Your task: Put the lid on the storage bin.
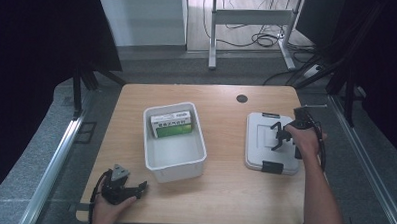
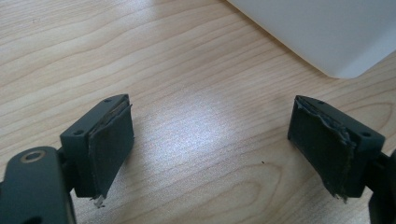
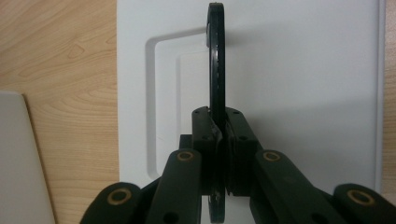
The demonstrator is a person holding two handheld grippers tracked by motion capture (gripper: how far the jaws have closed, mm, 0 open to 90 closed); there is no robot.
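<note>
1. Right gripper [image 3: 219, 135] is clamped tight on the thin black handle [image 3: 215, 56] standing up from the flat white plastic lid [image 1: 265, 139].
2. That lid lies on the light wooden table [image 1: 224, 188], right of the white plastic tub [image 1: 177, 166].
3. Left gripper [image 2: 210, 144], jaws wide apart and empty, sits near the tub's front-left corner.
4. A green-and-white box [image 1: 172, 125] sits inside the tub.

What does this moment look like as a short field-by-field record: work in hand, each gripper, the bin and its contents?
work in hand: taking hold of the lid by its black handle
right gripper: shut on the raised handle, which stands on edge between its jaws
left gripper: open, nothing between the jaws, low over the table near the bin's corner
lid: flat on the table, right of the bin, apart from it
bin: white, uncovered
contents: green and white box at the far end
</note>
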